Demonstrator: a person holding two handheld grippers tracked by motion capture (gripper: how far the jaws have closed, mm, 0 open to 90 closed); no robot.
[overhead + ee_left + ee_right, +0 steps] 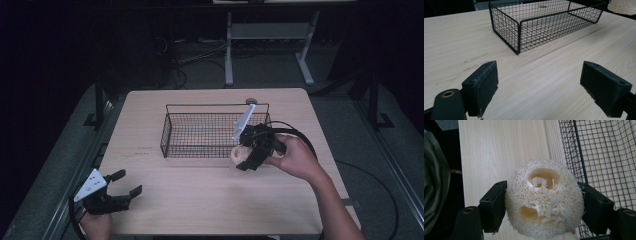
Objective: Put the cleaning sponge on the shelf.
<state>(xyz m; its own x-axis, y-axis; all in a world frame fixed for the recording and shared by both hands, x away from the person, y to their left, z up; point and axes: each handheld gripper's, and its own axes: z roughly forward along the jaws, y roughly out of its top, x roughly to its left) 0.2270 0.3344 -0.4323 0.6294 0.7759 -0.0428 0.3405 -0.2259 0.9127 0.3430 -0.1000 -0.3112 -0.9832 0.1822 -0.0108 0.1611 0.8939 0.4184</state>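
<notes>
A loofah (pixel 544 200), pale and round with holes through it, sits close to the lens in the right gripper view, clenched between the two black jaws of the right gripper (pixel 544 206). Behind it, at about 2 o'clock, rises the wire wall of a black mesh basket (pixel 599 157).

From the high view, a wooden table (pixel 200 200) holds the basket (pixel 172 127) near its centre. The right gripper (pixel 250 157) holds the loofah (pixel 238 154) at the basket's 4 o'clock corner, just outside the front wall and seemingly lifted off the table. The left gripper (pixel 127 184) rests at 7 o'clock on the table, well apart from the basket, its jaws spread wide and grasping nothing; in its own view (pixel 540 87) only bare wood lies between them.

The pickup looks done. What seems left is to carry the loofah over the rim, let go inside, and withdraw. The basket appears empty.
</notes>
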